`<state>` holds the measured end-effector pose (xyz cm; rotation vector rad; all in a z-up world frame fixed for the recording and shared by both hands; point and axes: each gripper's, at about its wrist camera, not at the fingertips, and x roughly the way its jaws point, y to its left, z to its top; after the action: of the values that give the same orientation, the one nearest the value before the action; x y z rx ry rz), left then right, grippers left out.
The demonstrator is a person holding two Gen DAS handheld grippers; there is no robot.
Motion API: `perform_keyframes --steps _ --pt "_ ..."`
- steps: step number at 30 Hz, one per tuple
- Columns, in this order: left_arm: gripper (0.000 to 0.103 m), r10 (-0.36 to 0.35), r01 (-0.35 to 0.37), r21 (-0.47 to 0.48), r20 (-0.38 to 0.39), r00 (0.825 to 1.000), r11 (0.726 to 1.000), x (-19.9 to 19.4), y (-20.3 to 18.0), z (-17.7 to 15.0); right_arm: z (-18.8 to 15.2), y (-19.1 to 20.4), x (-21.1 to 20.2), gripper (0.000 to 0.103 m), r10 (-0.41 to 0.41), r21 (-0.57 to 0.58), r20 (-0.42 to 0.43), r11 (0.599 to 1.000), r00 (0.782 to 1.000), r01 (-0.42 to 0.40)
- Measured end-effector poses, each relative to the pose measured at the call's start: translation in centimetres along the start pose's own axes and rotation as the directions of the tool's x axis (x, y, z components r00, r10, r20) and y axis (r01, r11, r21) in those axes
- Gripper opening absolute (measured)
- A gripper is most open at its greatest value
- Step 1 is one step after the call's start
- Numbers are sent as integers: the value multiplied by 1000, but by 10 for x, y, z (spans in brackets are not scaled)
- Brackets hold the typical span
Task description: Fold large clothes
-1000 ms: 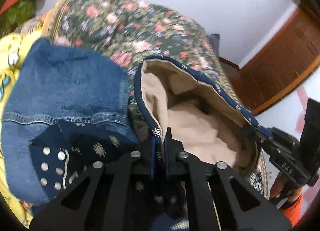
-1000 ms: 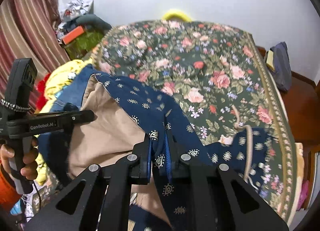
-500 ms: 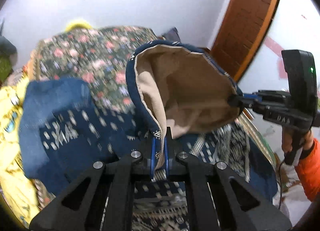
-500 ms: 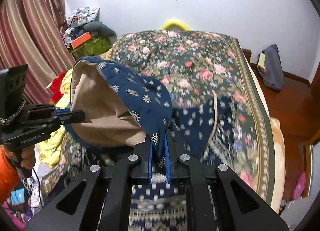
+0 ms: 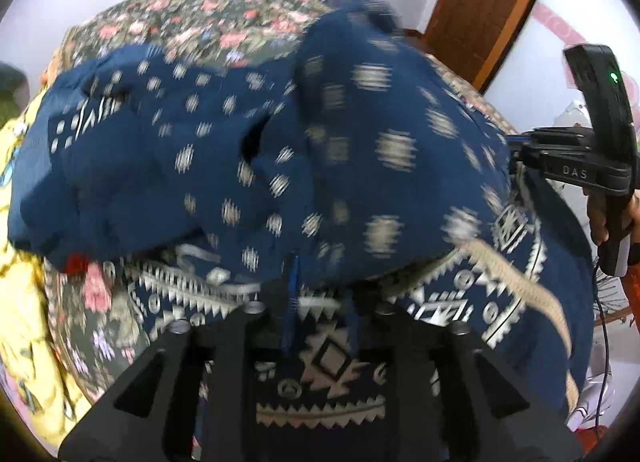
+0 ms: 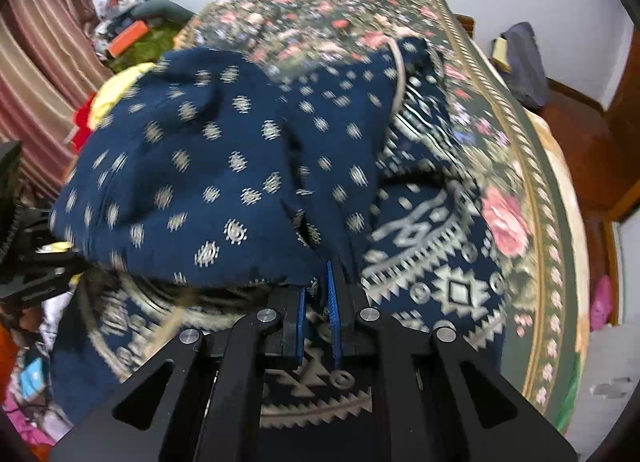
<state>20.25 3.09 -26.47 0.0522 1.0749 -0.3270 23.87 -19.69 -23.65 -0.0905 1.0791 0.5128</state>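
A large navy garment (image 5: 360, 142) with cream motifs lies on the floral bedspread (image 5: 224, 14), its upper part folded over the border-patterned lower part. My left gripper (image 5: 320, 302) sits at the fold's near edge. Its jaws are opening, and the cloth edge hangs loose just above the fingers, not pinched. In the right wrist view the same garment (image 6: 200, 182) bulges in front of my right gripper (image 6: 316, 302), which is shut on the fold's edge. The right tool (image 5: 576, 170), held in a hand, shows at the left view's right side. The picture is blurred by motion.
A yellow cloth (image 5: 24, 302) lies along the bed's left side. A wooden door (image 5: 480, 2) stands beyond the bed. A striped curtain (image 6: 32, 62), a pile of clutter (image 6: 132, 30) and a dark bag (image 6: 524, 62) on the wooden floor ring the bedspread (image 6: 520, 142).
Both grippers swung the held edge over and down toward me. The tan lining is now hidden under the fold. The left jaws have parted; the right stay shut on the cloth.
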Motion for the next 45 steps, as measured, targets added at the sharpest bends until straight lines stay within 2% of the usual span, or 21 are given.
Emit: perform_keyframes --steps 1,3,9,11,14,20,27,32,37,41,45 --pt "31 11 -11 -11 3 1000 1000 -2 3 -5 -2 0 -1 9 0 0 1 1000 1000 0" --pt "49 54 -54 -23 11 998 998 -8 7 -11 -5 0 -6 9 -3 -3 8 1000 1000 3" --pt "51 109 -106 -40 68 992 994 -45 23 -26 -7 -4 -23 12 28 29 4 999 1000 -28" --pt "53 143 -138 -48 99 985 989 -61 26 -26 -9 -4 -29 12 50 30 0 998 999 -50" --pt "55 169 -162 -65 133 977 985 -74 32 -17 -9 1 -39 12 40 9 24 999 999 -40" --pt "55 164 -150 -86 201 966 985 -79 31 25 15 16 -65 12 42 -29 127 999 991 -39" --pt "61 88 -71 -75 264 960 995 -73 6 72 48 36 -64 15 83 -64 193 995 978 -71" --pt "61 59 -56 -16 222 973 998 -43 -16 83 49 51 -34 24 95 -98 144 992 985 -81" --pt "61 104 -108 28 121 987 994 3 -21 70 32 47 5 24 58 -104 29 993 998 -55" --pt "61 109 -109 4 47 993 994 28 -10 52 13 30 28 24 48 -69 -66 996 997 -53" --pt "62 103 -102 -39 34 994 994 32 1 36 1 20 21 24 63 -51 -68 996 996 -67"
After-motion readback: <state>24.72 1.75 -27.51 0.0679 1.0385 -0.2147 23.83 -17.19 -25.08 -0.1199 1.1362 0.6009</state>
